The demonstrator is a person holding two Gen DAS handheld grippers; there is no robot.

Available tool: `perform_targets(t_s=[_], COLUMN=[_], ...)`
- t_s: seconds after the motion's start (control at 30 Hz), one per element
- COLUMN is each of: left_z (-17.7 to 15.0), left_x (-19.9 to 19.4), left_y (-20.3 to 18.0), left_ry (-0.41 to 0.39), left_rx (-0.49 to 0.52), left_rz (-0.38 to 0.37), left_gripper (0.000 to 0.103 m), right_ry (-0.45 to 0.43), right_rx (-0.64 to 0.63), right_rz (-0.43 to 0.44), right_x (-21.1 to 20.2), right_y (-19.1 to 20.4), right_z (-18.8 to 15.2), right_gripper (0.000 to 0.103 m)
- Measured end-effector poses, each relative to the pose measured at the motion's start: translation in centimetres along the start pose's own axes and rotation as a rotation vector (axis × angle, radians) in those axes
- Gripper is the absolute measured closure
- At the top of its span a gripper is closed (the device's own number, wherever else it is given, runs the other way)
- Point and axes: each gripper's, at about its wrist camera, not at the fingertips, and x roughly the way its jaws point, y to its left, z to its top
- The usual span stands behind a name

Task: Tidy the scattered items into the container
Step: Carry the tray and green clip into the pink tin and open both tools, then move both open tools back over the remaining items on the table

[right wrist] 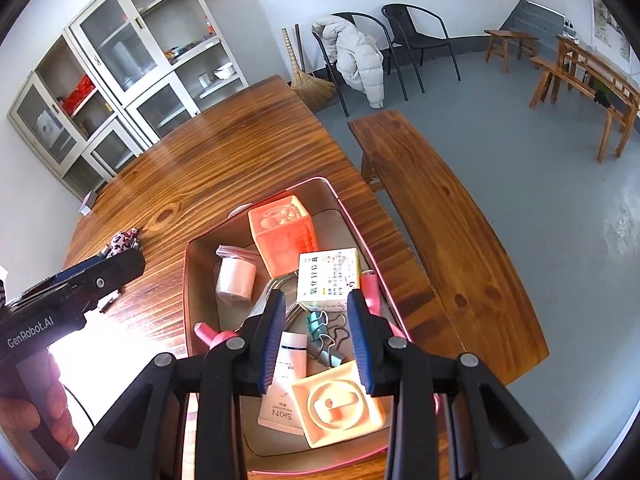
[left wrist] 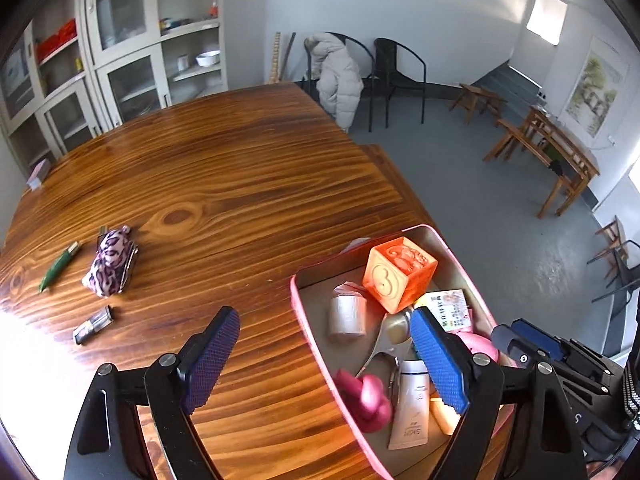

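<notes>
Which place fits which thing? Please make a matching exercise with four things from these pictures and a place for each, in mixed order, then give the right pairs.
Things:
1. orange cube
2. leopard-print pouch
3. green pen
4. binder clips

Places:
A. on the table, left of the pouch
B. in the pink tin, at its far end
C. in the tin, below the open right tool
D. on the table, between the pen and the tin

Pairs: 1-B, 2-D, 3-A, 4-C
</notes>
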Motion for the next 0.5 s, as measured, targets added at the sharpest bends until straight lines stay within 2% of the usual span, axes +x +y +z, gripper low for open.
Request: perform_targets(t_s=[0.1,0.17,0.2,0.5], left_z=[-0.3,-0.5,-0.5,-1.7], left_x=[-0.3,-0.4,-0.5,-1.2], left_y=[0.5,0.9,1.1,4.0], left_ry=[0.001,0.003,0.004,0.009], left_rx=[-0.011,-0.018,-0.022,-0.072], left_rz=[0.006,0.012,0.014,0.050], left_gripper=[0.014,0.014,0.014,0.014], right_ry=[0.003,-0.005,-0.014,-0.020], right_rx=[-0.007,-0.014,-0.019,-0.060], right_rz=[0.005,0.005,0.003,0.029], right_x=[0.1,0.0,-0.2,0.1], right_y=[0.3,0.7,0.9,3.5], right_z=[-0.1,0.0,0.0,0.0], right_gripper=[0.064,0.049,0.046,0.045])
